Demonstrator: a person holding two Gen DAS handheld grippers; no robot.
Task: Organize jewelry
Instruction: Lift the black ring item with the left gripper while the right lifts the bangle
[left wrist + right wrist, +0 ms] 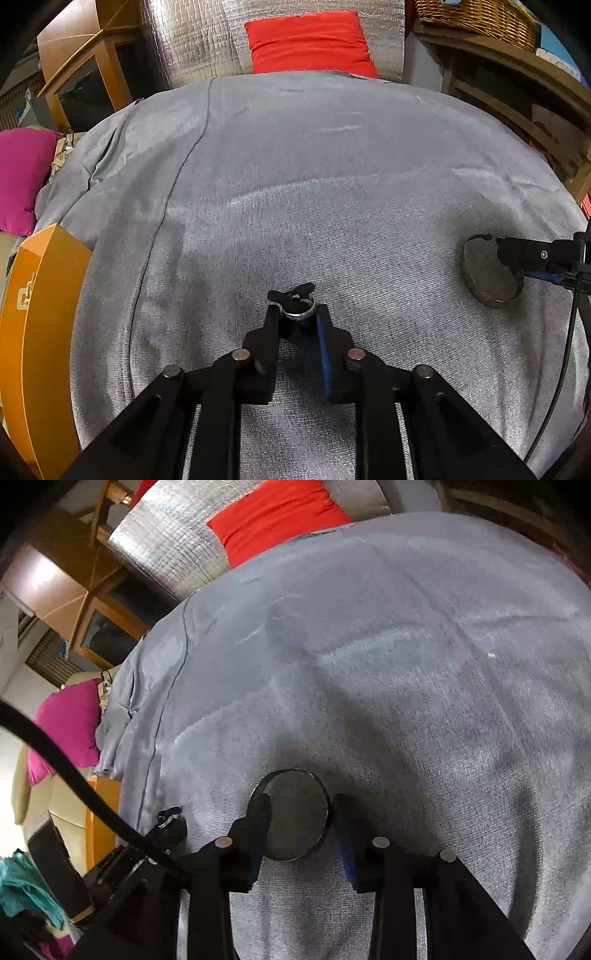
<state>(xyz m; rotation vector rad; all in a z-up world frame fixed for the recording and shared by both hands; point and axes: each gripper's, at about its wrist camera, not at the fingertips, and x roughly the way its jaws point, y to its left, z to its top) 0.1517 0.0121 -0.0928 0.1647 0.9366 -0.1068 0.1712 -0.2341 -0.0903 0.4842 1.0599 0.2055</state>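
Observation:
A silver ring with a black bow-shaped top (297, 309) lies on the grey cloth (295, 166), right between the tips of my left gripper (297, 314). Both pads touch its sides. A flat round grey disc with a dark rim (293, 814) rests on the cloth between the fingers of my right gripper (299, 805). The left finger overlaps the disc's edge, and a gap shows at the right finger (341, 812), so the jaws stand open around it. In the left wrist view the disc (484, 277) lies at the far right under the right gripper (517, 264).
An orange box (37, 314) stands at the cloth's left edge, with a pink cushion (22, 177) behind it. A red cushion (310, 42) lies past the far edge against silver foil. Wooden shelves and a wicker basket (476, 16) line the right side.

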